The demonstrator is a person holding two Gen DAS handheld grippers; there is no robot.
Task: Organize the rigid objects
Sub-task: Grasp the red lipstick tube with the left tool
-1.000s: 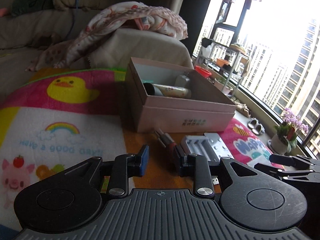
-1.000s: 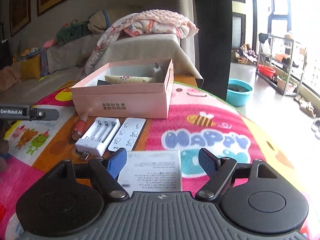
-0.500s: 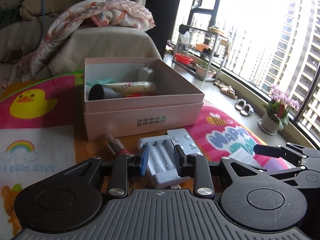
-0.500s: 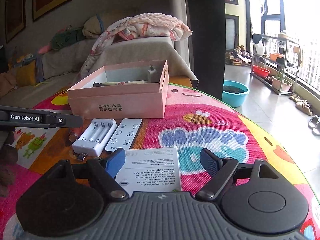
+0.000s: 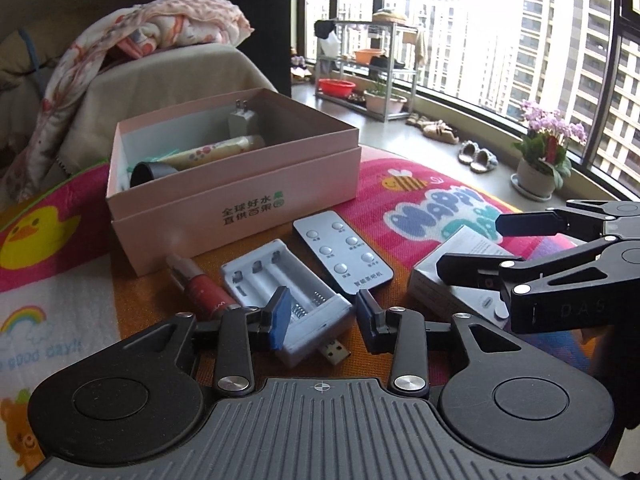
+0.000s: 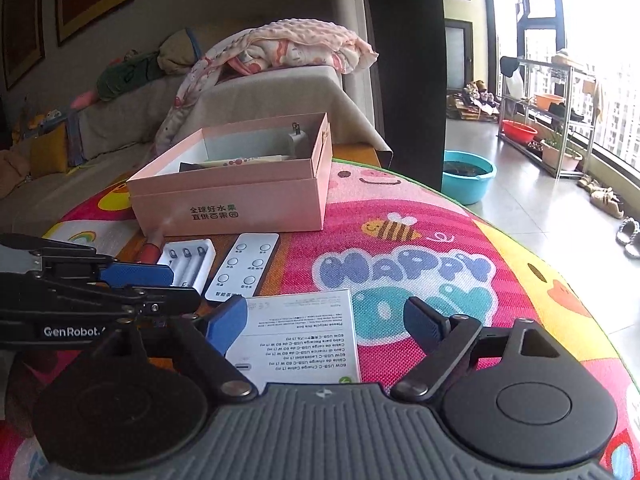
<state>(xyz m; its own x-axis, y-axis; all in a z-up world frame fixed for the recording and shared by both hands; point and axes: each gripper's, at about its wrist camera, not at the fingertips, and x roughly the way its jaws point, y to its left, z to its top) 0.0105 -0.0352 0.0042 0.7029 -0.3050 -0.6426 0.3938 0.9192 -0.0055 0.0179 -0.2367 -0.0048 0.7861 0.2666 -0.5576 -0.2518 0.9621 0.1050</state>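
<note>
A pink open box (image 5: 240, 196) holds a tube, a dark cap and a white plug; it also shows in the right wrist view (image 6: 240, 196). In front of it lie a red lipstick (image 5: 200, 288), a white battery charger (image 5: 280, 300), a white remote (image 5: 344, 252) and a white carton (image 5: 452, 276). My left gripper (image 5: 322, 316) is open, its fingers either side of the charger's near end. My right gripper (image 6: 328, 322) is open over the carton (image 6: 304, 340). The charger (image 6: 188, 260) and remote (image 6: 244, 266) show in the right wrist view.
A colourful play mat (image 6: 440, 264) covers the round table. A sofa with a blanket (image 5: 160, 36) stands behind. The table edge curves off at the right, with a blue basin (image 6: 468, 174) and a flower pot (image 5: 536, 172) on the floor beyond.
My left gripper has swung right and come down over the battery charger, and its fingers have opened wider. My right gripper has moved slightly forward over the carton.
</note>
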